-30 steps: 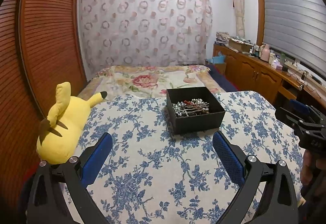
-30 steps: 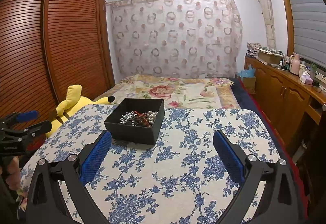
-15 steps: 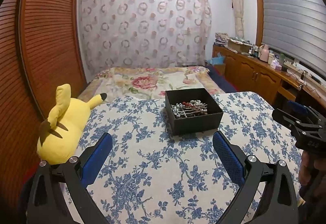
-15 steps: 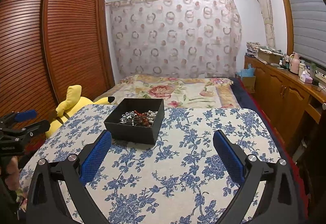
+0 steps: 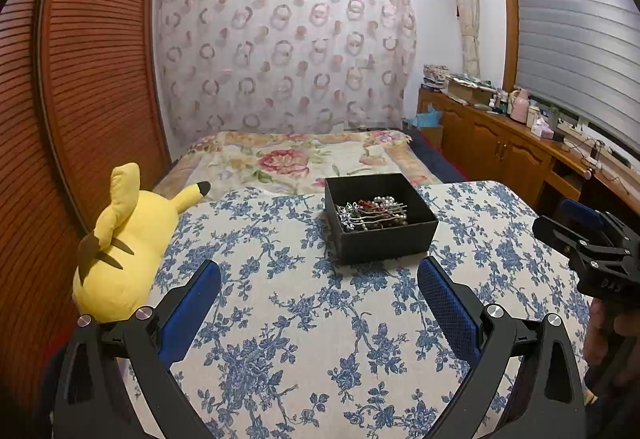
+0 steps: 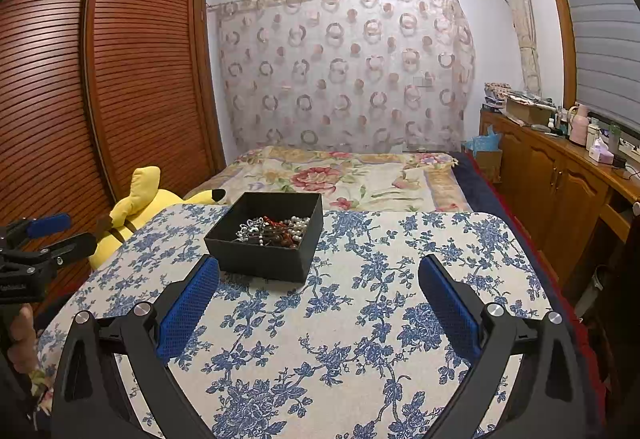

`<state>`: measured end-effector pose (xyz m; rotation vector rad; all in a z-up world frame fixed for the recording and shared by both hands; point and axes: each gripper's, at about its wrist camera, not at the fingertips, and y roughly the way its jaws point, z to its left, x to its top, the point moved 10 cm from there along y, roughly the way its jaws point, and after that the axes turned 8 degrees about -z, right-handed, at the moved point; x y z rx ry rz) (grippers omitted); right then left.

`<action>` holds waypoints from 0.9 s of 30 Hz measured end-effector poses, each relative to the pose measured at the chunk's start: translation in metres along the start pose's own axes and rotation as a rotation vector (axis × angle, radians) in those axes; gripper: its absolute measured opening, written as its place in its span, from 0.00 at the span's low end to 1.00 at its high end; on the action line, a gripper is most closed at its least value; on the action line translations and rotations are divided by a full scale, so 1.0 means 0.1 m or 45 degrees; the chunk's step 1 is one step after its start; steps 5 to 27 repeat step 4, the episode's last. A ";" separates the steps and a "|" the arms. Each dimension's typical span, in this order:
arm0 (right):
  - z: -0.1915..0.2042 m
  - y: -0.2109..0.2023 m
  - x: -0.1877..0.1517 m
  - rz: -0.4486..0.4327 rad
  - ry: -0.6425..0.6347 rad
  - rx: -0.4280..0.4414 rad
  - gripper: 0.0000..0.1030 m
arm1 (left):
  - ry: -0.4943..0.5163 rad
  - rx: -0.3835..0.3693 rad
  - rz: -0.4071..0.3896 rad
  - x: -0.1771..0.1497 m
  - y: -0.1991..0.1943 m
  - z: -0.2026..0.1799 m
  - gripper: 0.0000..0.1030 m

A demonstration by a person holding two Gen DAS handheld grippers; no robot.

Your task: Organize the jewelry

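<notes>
Lay all in one tangle inside the box [image 5: 380, 217]: jewelry [image 5: 374, 214], a heap of silver pieces, pearl strands and red-brown beads, none seen on the cloth around it. Stood on the table [image 5: 304, 319], the box, toward the far edge, lid nowhere in view. Fitted either a heap still to be sorted out of the box or pieces already gathered into it; could not be settled from this alone. No tray, stand or second container seen on the table to take sorted pieces.

Held low over the near edge, the left hand-held gripper [image 5: 319, 303], fingers wide apart with nothing between them. Sat beyond it and slightly to its right, the box, near but clear of the fingertips. Held likewise, the right hand-held gripper [image 6: 319, 299], fingers spread and empty. Sat ahead and to its left, the box [image 6: 268, 239], its near corner just beside the left fingertip, though contact could not be told. Lay in the far half of the box from that view, the jewelry [image 6: 276, 231]. Rested off the table's left side, a yellow plush [image 5: 120, 239], well apart from the box.
</notes>
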<state>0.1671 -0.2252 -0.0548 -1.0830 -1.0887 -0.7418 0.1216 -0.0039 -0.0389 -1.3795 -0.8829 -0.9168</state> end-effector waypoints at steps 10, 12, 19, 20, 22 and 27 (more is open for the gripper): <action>0.00 0.00 0.00 0.000 -0.001 0.001 0.98 | 0.000 0.000 0.000 0.00 -0.01 0.00 0.92; 0.00 0.00 0.00 0.000 -0.001 0.001 0.98 | 0.000 0.000 0.000 0.00 -0.01 0.00 0.92; 0.00 0.00 0.00 0.000 -0.001 0.001 0.98 | 0.000 0.000 0.000 0.00 -0.01 0.00 0.92; 0.00 0.00 0.00 0.000 -0.001 0.001 0.98 | 0.000 0.000 0.000 0.00 -0.01 0.00 0.92; 0.00 0.00 0.00 0.000 -0.001 0.001 0.98 | 0.000 0.000 0.000 0.00 -0.01 0.00 0.92; 0.00 0.00 0.00 0.000 -0.001 0.001 0.98 | 0.000 0.000 0.000 0.00 -0.01 0.00 0.92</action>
